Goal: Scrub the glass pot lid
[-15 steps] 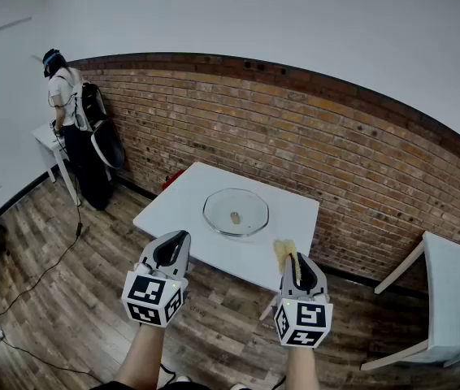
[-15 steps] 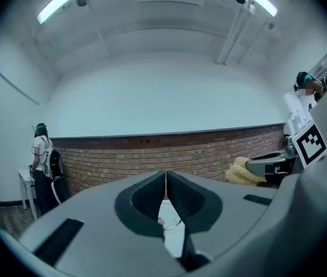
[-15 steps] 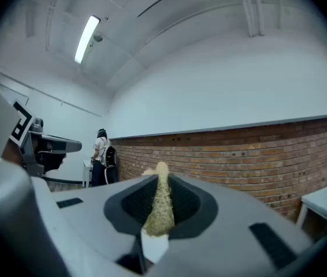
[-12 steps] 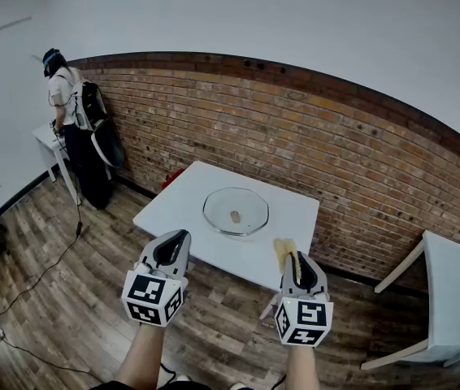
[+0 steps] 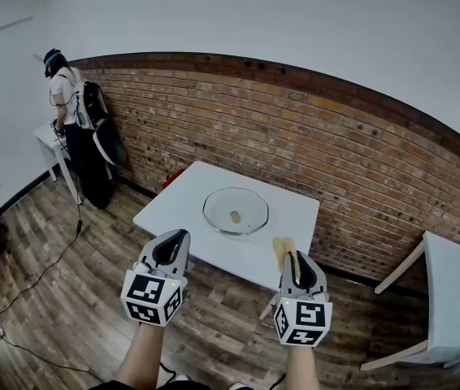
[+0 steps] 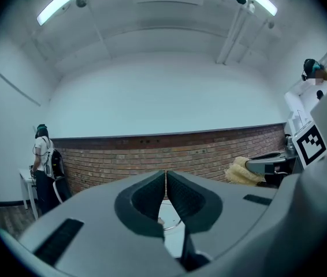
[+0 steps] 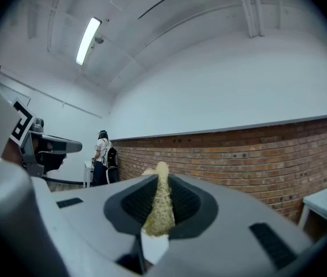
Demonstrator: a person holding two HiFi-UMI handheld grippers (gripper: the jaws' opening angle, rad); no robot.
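sponge (image 7: 160, 209) mostly inside right hand-held gripper (image 7: 162, 180)

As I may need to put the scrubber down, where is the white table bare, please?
The white square table is bare left of the round glass pot lid, and right of the lid, toward the red brick wall. The lid crowds the middle.

The round clear glass pot lid (image 5: 246, 205) is lying flat on a white table (image 5: 180, 198). At its five o'clock, the right gripper (image 5: 293, 260) is clamping a yellow fibrous pad (image 5: 283, 248).
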